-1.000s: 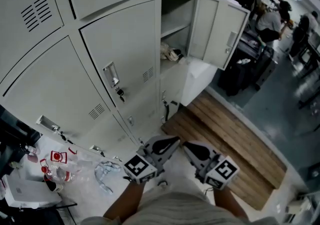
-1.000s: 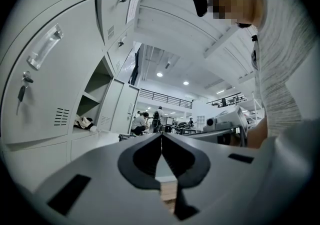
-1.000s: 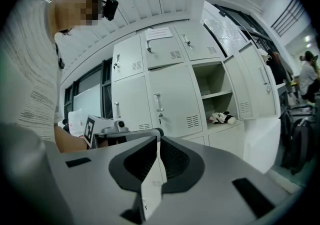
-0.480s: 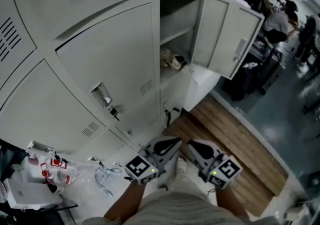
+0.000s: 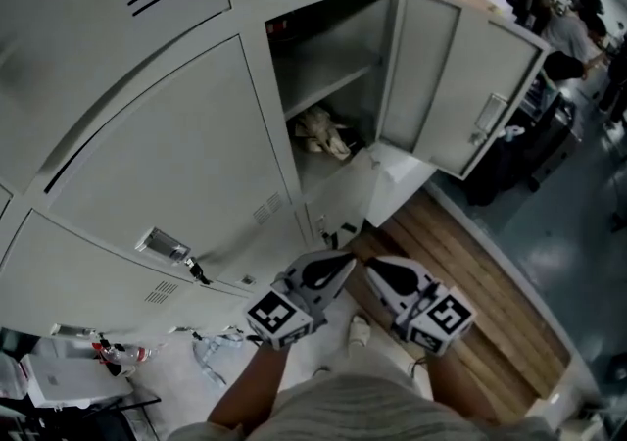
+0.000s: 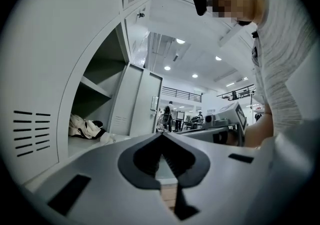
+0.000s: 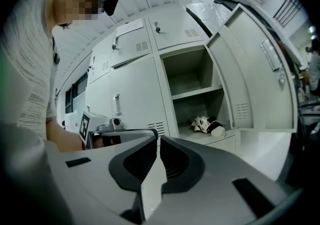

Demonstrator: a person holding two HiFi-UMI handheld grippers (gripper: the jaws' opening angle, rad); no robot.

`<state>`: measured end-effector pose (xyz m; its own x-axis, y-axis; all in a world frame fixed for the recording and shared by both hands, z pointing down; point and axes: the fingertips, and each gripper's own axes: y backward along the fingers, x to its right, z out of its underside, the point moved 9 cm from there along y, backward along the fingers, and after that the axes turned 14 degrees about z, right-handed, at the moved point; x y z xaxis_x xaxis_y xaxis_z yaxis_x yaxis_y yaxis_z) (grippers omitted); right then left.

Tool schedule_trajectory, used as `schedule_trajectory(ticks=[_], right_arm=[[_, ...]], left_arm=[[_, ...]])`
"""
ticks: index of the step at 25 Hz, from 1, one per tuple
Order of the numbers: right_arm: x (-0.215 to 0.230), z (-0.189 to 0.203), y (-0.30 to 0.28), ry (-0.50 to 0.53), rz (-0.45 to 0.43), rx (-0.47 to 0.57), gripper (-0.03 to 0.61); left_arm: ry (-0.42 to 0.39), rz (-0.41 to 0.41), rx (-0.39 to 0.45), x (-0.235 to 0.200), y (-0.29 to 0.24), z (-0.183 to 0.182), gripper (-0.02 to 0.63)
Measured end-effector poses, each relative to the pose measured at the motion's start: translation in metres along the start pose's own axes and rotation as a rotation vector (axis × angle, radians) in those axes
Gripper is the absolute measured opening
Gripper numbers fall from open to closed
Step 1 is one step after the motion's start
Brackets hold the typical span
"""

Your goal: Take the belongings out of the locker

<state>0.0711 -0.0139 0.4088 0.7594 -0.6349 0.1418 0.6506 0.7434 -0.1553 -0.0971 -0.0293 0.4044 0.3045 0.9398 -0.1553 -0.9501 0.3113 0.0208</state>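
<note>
Belongings (image 5: pixel 321 130), a crumpled white-and-black bundle, lay inside the open locker (image 5: pixel 328 47); well short of it, left tongs (image 5: pixel 343 259) and right tongs (image 5: pixel 374 265) hung closed, empty.

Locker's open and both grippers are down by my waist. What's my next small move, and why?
Probably lift the right gripper toward the open locker and part its jaws. It and the left gripper hang low, jaws together and empty, while the bundle lies untouched on the locker's floor.
</note>
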Motion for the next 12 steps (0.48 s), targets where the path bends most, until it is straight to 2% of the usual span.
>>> schedule_trajectory(ticks=[5,8,12], right_arm=[[0.039,-0.006,-0.018,0.011,-0.027,-0.033,0.003],[0.059,-0.010,-0.029,0.025,-0.045,-0.041,0.003],[0.080,-0.019,-0.046,0.047,-0.081,-0.041,0.003]], left_arm=[[0.006,-0.037,-0.025,-0.028,-0.024,0.000,0.002],[-0.017,-0.058,-0.061,-0.046,-0.034,0.006,0.002],[-0.041,-0.113,-0.053,-0.064,-0.046,0.001,0.002]])
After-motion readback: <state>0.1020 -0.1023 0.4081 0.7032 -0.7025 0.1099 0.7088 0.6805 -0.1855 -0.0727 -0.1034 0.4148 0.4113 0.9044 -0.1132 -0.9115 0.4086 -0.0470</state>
